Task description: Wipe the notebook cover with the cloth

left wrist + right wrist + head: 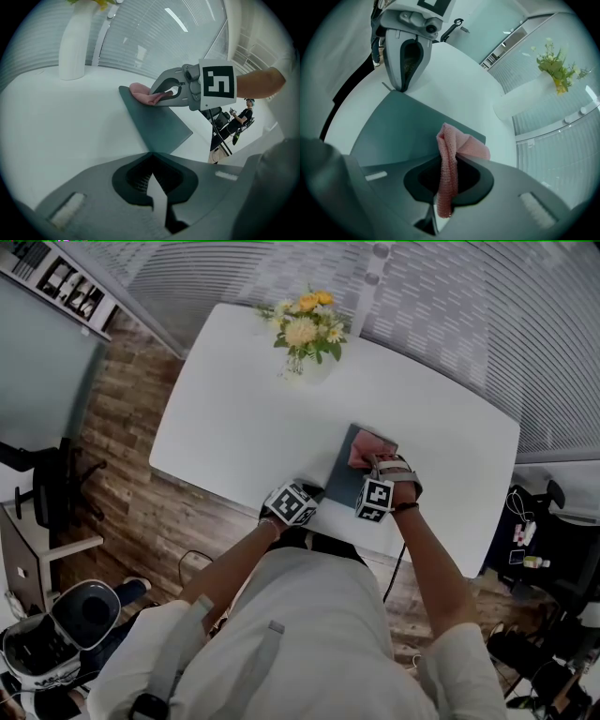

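Right gripper (443, 197) clamps the cloth (461, 145) on the notebook's (408, 131) far end; left gripper (401, 88), jaws together and empty, sits at its near left corner.

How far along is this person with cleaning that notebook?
Done: the right claw is shut on the cloth. In hand: the cloth rests on the far end of the notebook, with the shut left claw at its near corner. Left: wiping the rest of it; cleanliness I cannot judge.
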{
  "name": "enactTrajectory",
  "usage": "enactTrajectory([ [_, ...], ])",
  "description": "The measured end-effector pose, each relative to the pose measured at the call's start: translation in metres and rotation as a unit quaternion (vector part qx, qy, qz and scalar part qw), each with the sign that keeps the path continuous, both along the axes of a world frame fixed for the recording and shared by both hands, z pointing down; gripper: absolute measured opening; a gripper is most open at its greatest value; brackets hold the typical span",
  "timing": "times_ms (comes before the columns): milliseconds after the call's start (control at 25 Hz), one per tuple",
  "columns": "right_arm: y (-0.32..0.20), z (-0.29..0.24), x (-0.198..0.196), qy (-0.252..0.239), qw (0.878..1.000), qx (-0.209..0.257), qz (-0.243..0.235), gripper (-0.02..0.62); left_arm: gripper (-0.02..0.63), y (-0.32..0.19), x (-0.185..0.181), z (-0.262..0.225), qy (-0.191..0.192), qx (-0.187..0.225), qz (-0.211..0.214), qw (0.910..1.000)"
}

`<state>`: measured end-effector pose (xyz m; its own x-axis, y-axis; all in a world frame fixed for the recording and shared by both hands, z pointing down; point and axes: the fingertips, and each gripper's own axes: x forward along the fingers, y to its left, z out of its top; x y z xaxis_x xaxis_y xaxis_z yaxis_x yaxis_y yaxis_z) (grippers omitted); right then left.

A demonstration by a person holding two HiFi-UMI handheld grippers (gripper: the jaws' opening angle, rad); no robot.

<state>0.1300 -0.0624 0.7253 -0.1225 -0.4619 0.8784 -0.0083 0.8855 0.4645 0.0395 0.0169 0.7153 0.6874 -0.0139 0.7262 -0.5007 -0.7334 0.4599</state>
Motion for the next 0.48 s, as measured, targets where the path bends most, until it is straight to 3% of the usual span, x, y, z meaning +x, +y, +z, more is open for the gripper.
enactTrajectory([
  [480,0.023,0.001,-0.011,-0.006,1.000,-0.008,-0.006,0.029,-0.002,-0.002,0.000,0.001,-0.002,0.000,0.000,1.0000],
])
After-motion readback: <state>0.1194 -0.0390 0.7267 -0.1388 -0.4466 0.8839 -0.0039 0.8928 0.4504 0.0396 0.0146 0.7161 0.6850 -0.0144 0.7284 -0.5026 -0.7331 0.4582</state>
